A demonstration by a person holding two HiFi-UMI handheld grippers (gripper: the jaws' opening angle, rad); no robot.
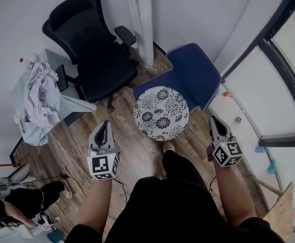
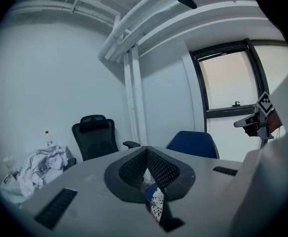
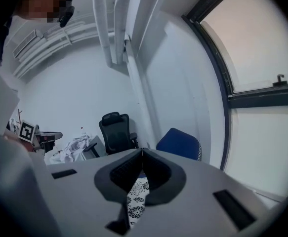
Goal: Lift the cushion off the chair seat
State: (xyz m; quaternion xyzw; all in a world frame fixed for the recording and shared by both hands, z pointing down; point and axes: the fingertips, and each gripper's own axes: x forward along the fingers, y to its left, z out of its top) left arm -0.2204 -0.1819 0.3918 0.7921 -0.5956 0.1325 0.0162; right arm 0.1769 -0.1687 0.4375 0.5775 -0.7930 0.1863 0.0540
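1. The brown wooden plank floor (image 1: 137, 151) fills the corner of the room, and the person stands on it facing two chairs
2. A black mesh office chair with armrests (image 1: 94, 54) stands at the back left, apart from the task
3. A blue fabric chair with a rounded back (image 1: 195, 72) stands to its right, by the white pillar; its seat faces the person
4. A pale grey table (image 1: 79, 105) at the far left carries a crumpled white cloth (image 1: 41, 95)
5. The round cushion with a black-and-white flower print (image 1: 161, 113) lies flat on the blue chair's seat and covers most of it; nothing touches it
6. The left hand-held gripper (image 1: 103, 130) hangs short of the cushion on its left side, with its jaws pressed together at the tips and nothing between them
7. The right hand-held gripper (image 1: 217, 125) hangs off the cushion's right side, near the chair's edge; its jaws also meet and hold nothing
8. Each gripper view shows the cushion's print (image 2: 157, 204) (image 3: 136, 201) low, beneath the closed tips, so both tools aim roughly over it
9. The step in hand looks like the approach: the cushion is not yet gripped or raised
10. Next, I judge, the jaws need to spread, drop to the cushion's rim on opposite sides and pinch the soft edge before any lift; a one-sided grip would likely let it sag or slide off
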